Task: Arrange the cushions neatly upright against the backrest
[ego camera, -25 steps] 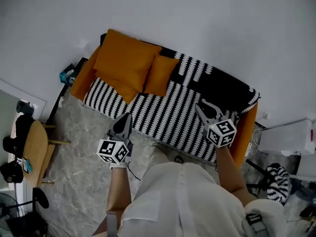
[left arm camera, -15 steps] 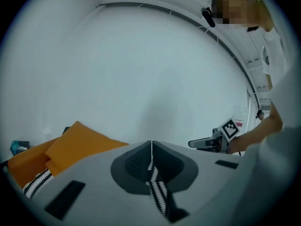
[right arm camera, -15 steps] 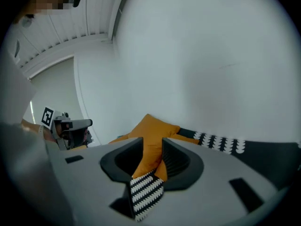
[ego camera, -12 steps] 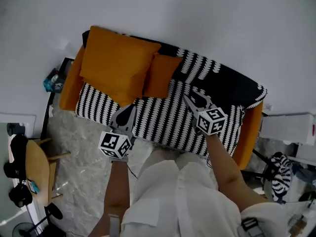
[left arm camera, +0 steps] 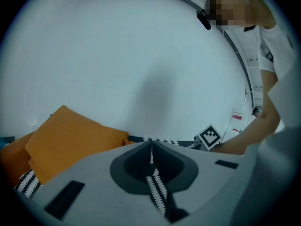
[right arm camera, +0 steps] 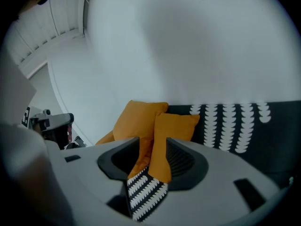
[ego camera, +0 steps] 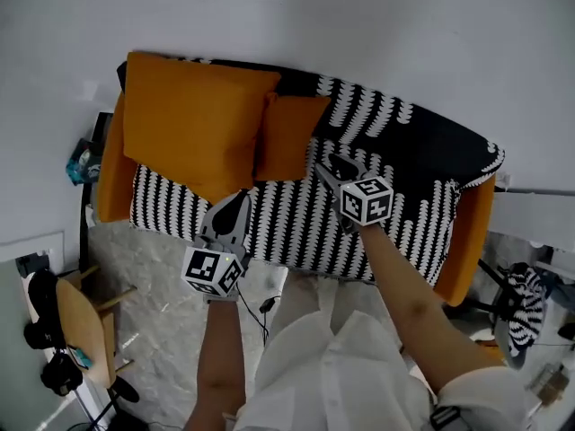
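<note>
A large orange cushion leans against the backrest at the left end of the black-and-white sofa. A small orange cushion stands beside it, overlapping its right edge. My right gripper hovers over the seat just right of the small cushion, pointing at it. Its jaws have just been opening and stand open; the cushion shows through the gap, just ahead of them. My left gripper sits at the seat's front edge below the large cushion, jaws shut with nothing in them.
Orange armrests close both ends of the sofa. A round wooden table stands on the marble floor at the lower left. A white unit and a striped bag sit right of the sofa. A white wall backs it.
Both grippers have moved in toward the sofa. The right one went left across the seat to the small cushion and its jaws spread apart. The left one reached the seat's front edge.
</note>
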### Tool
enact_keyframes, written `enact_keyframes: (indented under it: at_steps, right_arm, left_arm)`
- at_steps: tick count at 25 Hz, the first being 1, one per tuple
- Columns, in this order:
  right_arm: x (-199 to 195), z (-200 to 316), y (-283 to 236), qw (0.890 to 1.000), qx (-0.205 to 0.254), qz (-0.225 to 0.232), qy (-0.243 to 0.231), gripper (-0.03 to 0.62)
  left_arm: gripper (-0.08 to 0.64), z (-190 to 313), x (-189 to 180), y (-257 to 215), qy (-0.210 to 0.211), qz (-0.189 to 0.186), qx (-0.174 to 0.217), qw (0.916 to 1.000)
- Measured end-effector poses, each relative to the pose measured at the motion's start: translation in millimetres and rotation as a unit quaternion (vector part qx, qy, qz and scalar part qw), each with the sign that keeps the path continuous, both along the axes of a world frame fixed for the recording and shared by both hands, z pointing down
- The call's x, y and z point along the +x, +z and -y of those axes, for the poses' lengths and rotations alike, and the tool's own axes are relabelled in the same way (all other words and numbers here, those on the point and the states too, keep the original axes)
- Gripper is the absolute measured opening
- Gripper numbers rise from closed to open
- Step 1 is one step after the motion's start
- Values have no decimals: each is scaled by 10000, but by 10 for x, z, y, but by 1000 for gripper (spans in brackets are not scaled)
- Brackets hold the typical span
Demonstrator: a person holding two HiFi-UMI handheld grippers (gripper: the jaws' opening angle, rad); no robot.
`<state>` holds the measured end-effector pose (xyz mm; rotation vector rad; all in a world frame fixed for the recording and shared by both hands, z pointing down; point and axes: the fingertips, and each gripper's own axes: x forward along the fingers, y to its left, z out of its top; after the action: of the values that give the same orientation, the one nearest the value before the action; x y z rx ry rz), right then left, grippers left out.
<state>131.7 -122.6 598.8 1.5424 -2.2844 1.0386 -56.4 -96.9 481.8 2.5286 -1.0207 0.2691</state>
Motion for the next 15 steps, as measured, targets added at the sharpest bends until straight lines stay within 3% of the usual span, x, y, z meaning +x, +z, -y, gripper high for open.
enact_keyframes:
  at_steps: [10, 15]
  right_arm:
    - [-181, 506, 1041, 9971, -744, 58, -126, 200]
    - [-193, 674, 1371, 9940, -1088, 134, 49, 222]
  left_arm:
    - [17, 260, 239, 587, 76, 23, -339, 9994]
    - [17, 442, 297, 712, 182, 58, -365, 9992]
